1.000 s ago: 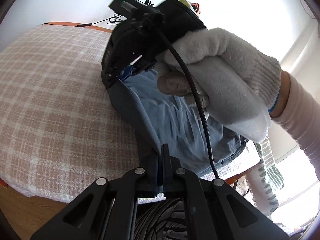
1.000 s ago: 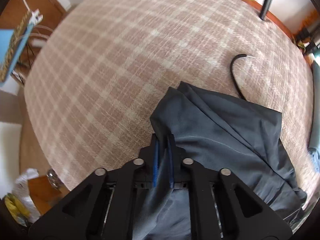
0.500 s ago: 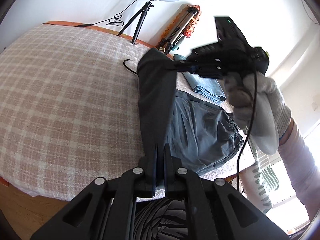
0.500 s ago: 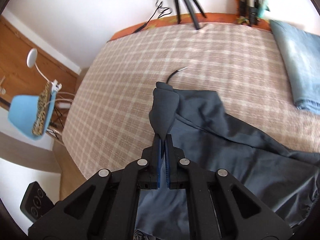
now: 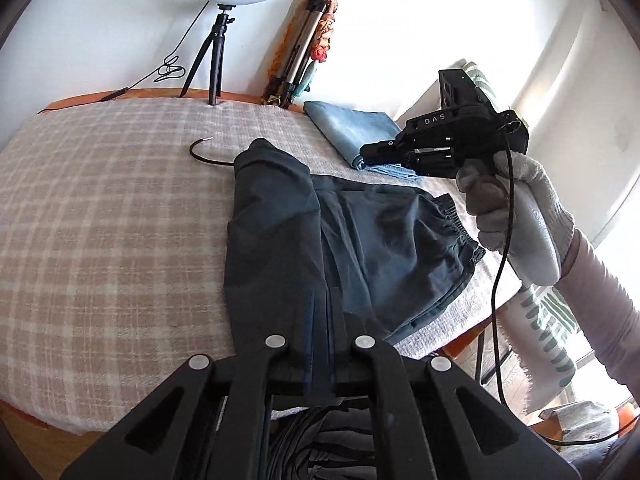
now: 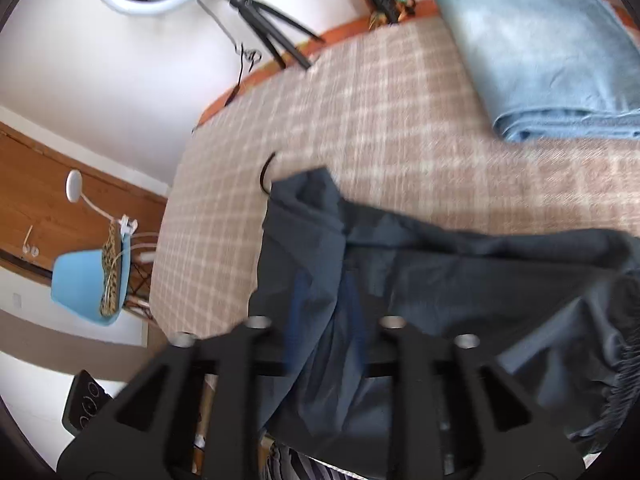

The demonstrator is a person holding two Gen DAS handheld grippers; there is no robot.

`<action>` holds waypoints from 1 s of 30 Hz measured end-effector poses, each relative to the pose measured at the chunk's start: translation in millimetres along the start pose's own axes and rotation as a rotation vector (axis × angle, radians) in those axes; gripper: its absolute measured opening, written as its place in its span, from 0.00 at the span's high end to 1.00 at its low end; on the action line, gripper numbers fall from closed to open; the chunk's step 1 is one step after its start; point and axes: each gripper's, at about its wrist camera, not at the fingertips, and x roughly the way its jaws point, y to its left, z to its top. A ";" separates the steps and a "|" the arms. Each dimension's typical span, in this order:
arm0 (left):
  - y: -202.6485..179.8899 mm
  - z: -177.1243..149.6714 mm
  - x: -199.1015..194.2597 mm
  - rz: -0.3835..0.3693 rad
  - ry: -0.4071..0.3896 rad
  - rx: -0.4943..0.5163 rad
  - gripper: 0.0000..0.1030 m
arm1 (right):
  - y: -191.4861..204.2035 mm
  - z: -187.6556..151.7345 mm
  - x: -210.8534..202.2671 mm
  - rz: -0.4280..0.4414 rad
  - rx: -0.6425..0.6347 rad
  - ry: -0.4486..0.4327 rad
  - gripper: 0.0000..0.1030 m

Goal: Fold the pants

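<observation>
Left gripper [image 5: 319,312] is clamped on the dark pants [image 5: 360,240] at the bed's [image 5: 100,220] near edge. Right gripper [image 6: 324,300], blurry, has just been opening, fabric loose between its jaws.

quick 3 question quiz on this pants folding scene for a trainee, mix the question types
1. True or false: the left gripper is shut on the dark pants.
2. Which garment lies folded beyond the pants? A) light blue jeans B) a red towel C) a white shirt
3. Fill in: the right gripper has just been opening and is held off the ____ tablecloth.

Key: 1 true; 2 A; 3 plaid
</observation>
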 end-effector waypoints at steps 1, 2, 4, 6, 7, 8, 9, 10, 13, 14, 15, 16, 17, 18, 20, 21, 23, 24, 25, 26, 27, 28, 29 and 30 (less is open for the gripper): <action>-0.1 -0.5 1.8 0.026 0.010 0.005 0.98 | 2.8 -2.5 9.7 0.006 -0.014 0.018 0.51; -0.5 -1.5 3.5 0.045 0.024 0.014 0.98 | 5.7 -3.6 18.3 0.011 -0.025 0.035 0.51; -1.9 -2.7 8.5 0.061 0.064 0.019 0.98 | 11.4 -5.4 40.7 0.024 -0.034 0.070 0.51; -5.8 -4.8 17.3 0.075 0.106 0.042 0.98 | 14.7 -1.5 58.5 0.001 -0.034 0.089 0.50; -9.7 -5.9 24.4 0.093 0.136 0.062 0.98 | 14.9 -0.1 64.5 -0.023 -0.037 0.090 0.51; -13.5 -7.5 29.3 0.110 0.156 0.075 0.98 | 15.1 1.9 70.2 -0.043 -0.040 0.092 0.51; -17.6 -8.8 33.9 0.128 0.172 0.085 0.98 | 13.9 3.4 74.4 -0.050 -0.037 0.095 0.51; -22.4 -10.1 38.5 0.138 0.187 0.094 0.97 | 12.1 5.1 78.7 -0.052 -0.029 0.101 0.51; -29.4 -12.5 53.1 0.140 0.221 0.091 0.97 | 9.1 7.4 84.2 -0.044 -0.020 0.110 0.51; -30.2 -12.8 58.7 0.147 0.240 0.083 0.97 | 9.0 8.0 85.1 -0.046 -0.023 0.109 0.51; -30.8 -12.0 66.2 0.165 0.269 0.072 0.97 | 8.7 8.2 85.9 -0.049 -0.027 0.109 0.51; -31.9 -12.3 70.2 0.184 0.286 0.069 0.97 | 8.5 8.2 86.4 -0.050 -0.027 0.111 0.51; -33.5 -11.8 74.4 0.208 0.299 0.073 0.97 | 7.7 8.2 87.2 -0.047 -0.025 0.114 0.51; -35.4 -11.5 77.7 0.227 0.304 0.084 0.97 | 7.4 8.4 87.5 -0.045 -0.024 0.116 0.51; -39.2 -12.8 84.2 0.271 0.304 0.122 0.97 | 8.5 7.7 87.5 -0.046 -0.033 0.117 0.51; -38.8 -13.9 88.2 0.287 0.313 0.127 0.97 | 8.9 7.3 87.3 -0.048 -0.039 0.118 0.51; -34.2 -17.2 96.9 0.288 0.345 0.112 0.97 | 10.4 6.6 87.6 -0.053 -0.051 0.120 0.51; -33.8 -18.5 98.6 0.288 0.346 0.120 0.97 | 11.3 6.1 88.5 -0.057 -0.058 0.121 0.51; -35.0 -20.3 96.5 0.283 0.332 0.137 0.97 | 12.2 5.7 89.4 -0.060 -0.063 0.122 0.51; -34.4 -21.7 95.0 0.273 0.323 0.145 0.97 | 12.9 5.4 90.1 -0.063 -0.069 0.124 0.51; -32.1 -22.8 93.4 0.256 0.313 0.142 0.97 | 12.9 5.7 90.1 -0.062 -0.069 0.125 0.51; -28.7 -23.7 91.6 0.233 0.300 0.130 0.97 | 12.5 6.3 90.2 -0.055 -0.065 0.126 0.51; -24.9 -24.4 89.7 0.211 0.293 0.113 0.97 | 11.3 7.1 89.9 -0.045 -0.058 0.128 0.51; -19.9 -24.6 88.1 0.190 0.292 0.086 0.97 | 10.4 7.8 89.8 -0.038 -0.051 0.131 0.51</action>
